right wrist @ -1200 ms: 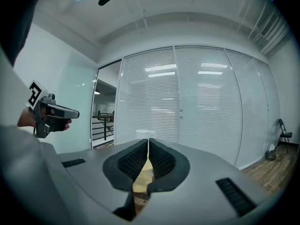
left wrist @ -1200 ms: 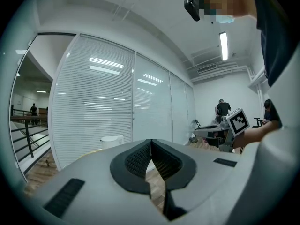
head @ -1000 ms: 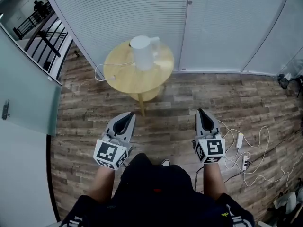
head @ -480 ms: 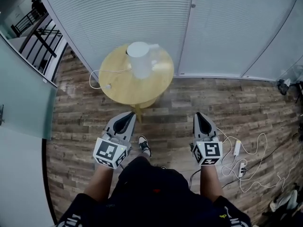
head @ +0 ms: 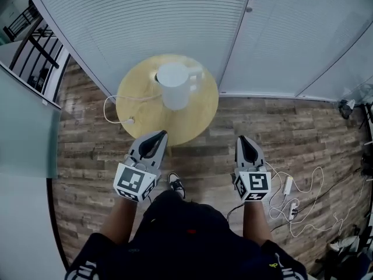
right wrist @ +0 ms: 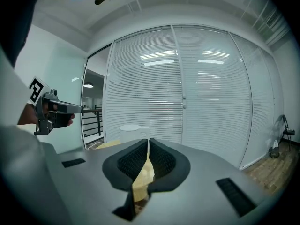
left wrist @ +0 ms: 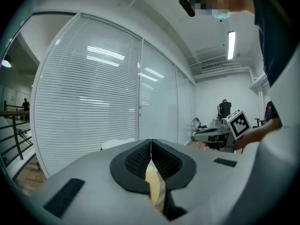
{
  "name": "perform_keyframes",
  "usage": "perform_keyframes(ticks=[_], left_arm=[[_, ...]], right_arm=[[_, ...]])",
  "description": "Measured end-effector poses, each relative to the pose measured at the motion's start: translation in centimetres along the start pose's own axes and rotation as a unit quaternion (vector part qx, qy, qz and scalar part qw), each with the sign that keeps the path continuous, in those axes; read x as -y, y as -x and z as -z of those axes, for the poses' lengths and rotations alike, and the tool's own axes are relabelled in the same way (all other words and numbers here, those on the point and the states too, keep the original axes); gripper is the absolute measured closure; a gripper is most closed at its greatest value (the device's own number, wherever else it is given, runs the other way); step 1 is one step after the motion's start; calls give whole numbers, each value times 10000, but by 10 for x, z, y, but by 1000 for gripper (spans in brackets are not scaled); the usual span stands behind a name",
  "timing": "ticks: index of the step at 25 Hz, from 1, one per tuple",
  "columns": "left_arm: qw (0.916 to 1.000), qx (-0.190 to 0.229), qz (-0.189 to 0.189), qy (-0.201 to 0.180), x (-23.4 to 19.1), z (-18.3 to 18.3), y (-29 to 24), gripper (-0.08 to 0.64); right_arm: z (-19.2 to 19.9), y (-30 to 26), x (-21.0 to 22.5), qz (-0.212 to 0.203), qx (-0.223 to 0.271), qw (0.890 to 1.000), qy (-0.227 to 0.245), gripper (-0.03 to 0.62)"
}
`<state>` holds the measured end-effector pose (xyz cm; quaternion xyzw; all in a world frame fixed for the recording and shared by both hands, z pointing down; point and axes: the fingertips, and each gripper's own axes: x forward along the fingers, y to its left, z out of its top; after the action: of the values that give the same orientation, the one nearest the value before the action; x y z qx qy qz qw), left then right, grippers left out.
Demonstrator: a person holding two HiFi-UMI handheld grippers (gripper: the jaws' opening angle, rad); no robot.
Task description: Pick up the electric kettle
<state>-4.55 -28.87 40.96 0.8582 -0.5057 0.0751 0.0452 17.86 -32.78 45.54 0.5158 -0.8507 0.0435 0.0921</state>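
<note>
white kettle (head: 173, 86) & wood table (head: 195, 115) nearer now; l gripper (head: 158, 136), r gripper (head: 243, 140) jaws together, empty

Cylindrical plastic electric kettle (head: 173, 86) was white. Round wooden table (head: 137, 112) was pale yellow. Plank floor (head: 291, 124) showed mottled grey-brown grain. Both the left gripper (head: 162, 134) and right gripper (head: 241, 139) were grey, their cubes patterned black-and-white. Slatted blinds (head: 145, 22) were white.

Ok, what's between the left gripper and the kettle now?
Head view: only bare top of the round wooden table lies between the left gripper and the white electric kettle; its cord loops off to the left.
</note>
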Motion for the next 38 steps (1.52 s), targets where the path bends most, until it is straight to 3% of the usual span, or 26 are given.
perform_keyframes(ticks=[8, 17, 24, 27, 38], left_arm=[[10000, 4, -45, 75, -86, 0, -34, 537], [9972, -166, -663, 295, -134, 13, -59, 537], [9871, -375, -1433, 605, -148, 30, -86, 537], [9835, -438, -1612, 686, -149, 36, -103, 537], [9649, -1075, -2194, 966, -165, 88, -103, 537]], right_arm=[[-22, -88, -2, 106, -29, 9998, 143, 565], [-17, -180, -1, -455, -133, 9987, 175, 565], [9, -259, 9, -1041, -248, 9940, 221, 561], [28, -288, 7, -1262, -362, 9912, 188, 453], [81, -377, -12, -1280, -315, 9907, 322, 434]])
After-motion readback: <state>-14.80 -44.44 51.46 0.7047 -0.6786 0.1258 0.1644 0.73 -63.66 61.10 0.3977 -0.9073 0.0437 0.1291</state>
